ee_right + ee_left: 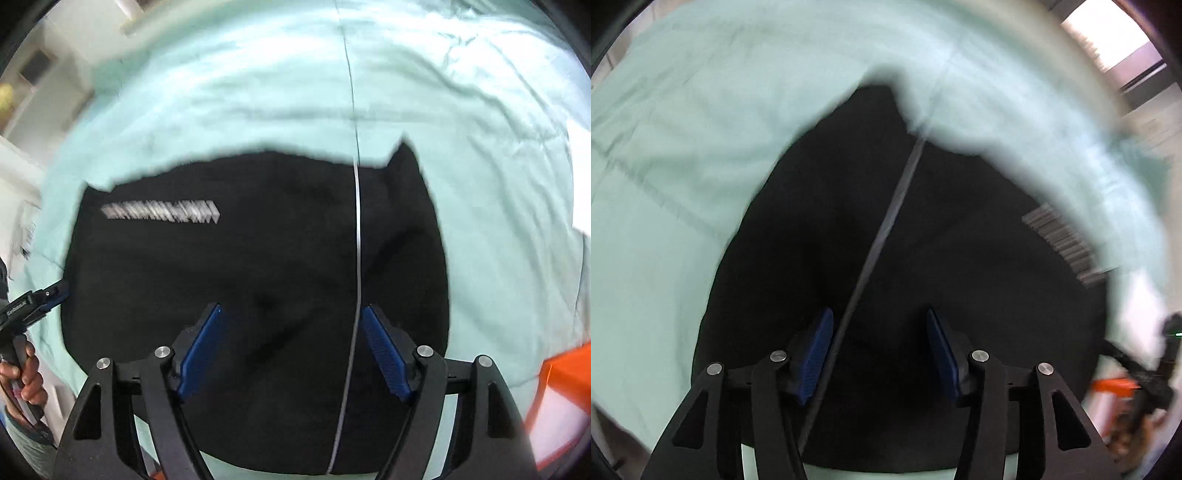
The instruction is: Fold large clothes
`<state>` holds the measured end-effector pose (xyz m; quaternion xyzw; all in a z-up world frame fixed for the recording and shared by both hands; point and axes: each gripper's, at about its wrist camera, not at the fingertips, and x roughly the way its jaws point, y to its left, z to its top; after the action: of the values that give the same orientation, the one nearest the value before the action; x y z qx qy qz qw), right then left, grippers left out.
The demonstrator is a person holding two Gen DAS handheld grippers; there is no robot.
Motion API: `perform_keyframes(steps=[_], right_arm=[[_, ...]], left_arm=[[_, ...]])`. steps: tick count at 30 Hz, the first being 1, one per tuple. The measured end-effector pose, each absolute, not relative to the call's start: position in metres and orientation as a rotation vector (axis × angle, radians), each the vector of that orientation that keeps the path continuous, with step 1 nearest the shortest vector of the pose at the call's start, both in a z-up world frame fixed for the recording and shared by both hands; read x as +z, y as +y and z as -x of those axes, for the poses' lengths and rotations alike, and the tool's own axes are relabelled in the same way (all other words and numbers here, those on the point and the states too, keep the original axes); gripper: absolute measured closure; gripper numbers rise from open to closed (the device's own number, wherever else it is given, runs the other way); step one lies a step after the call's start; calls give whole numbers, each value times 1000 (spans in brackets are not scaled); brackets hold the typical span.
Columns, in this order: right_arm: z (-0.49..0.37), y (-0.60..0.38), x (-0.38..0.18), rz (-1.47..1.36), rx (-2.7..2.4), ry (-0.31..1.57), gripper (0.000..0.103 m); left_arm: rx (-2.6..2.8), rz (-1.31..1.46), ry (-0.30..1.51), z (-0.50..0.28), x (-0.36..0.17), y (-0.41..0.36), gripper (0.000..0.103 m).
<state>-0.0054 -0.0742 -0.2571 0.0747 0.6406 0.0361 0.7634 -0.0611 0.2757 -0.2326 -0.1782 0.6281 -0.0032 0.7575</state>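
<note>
Pale green sheet (258,99) covered the bed, wrinkled toward two o'clock in the right wrist view. On it lay the black garment (229,280), spread flat at the centre, with a blurred white print (160,213) at ten o'clock, possibly lettering. The right hand-held gripper (291,350) hung over the cloth, jaws wide apart, gripping nothing. The left hand-held gripper (879,356) stood half open above the same garment, nothing between its blue pads (816,360). A thin cord (357,236) crossed the fabric.

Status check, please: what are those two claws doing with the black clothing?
Left claw, right claw open, empty. Black garment flat on green sheet. Thin cord crosses it.
</note>
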Motion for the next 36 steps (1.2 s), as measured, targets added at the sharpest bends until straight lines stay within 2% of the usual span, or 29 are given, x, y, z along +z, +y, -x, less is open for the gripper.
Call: perform_keyframes(steps=[1, 3, 8, 12, 22, 28, 36], right_arm=[[4, -71, -279, -137, 66, 1439, 23], [3, -69, -287, -125, 51, 1426, 21], [-1, -74, -279, -141, 33, 1444, 20], [4, -80, -258, -152, 45, 1445, 20], [4, -45, -166, 9, 153, 1286, 19], [4, -33, -155, 20, 168, 1261, 19], [5, -44, -139, 6, 166, 1218, 19]], left_arm=[[1, 403, 1374, 60, -244, 276, 48], [9, 444, 1356, 55, -251, 279, 46], [10, 401, 1365, 49, -246, 271, 45], [-2, 334, 1332, 60, -221, 261, 45], [76, 54, 1130, 81, -125, 220, 45], [143, -75, 1045, 77, -83, 202, 45], [102, -73, 946, 76, -30, 173, 45]])
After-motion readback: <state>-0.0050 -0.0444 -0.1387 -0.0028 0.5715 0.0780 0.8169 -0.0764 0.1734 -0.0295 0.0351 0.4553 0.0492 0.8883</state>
